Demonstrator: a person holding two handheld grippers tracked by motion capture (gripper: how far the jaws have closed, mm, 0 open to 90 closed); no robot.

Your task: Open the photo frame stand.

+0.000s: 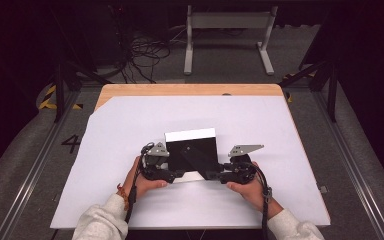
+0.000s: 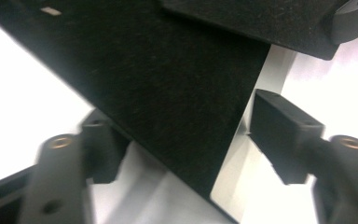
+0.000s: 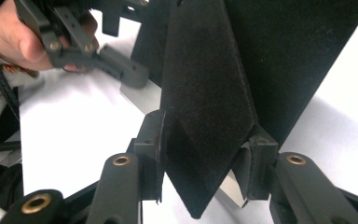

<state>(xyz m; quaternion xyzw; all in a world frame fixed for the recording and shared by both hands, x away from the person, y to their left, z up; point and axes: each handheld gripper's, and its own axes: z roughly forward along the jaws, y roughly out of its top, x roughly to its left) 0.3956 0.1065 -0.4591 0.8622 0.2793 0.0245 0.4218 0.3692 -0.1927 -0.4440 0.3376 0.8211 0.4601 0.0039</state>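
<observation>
We can read one sign: a dark numeral "4" (image 1: 71,143) marked on the grey floor (image 1: 25,150) just left of the table, in the high view (it sits between the metal floor rail and the table's edge). Near it, on the same floor, lie yellow-and-black hazard stripes (image 1: 47,97), which carry no lettering. A small pale tag (image 2: 51,10) shows on the black sheet (image 2: 158,93) in the left gripper view, but we cannot make out anything written on it.
</observation>
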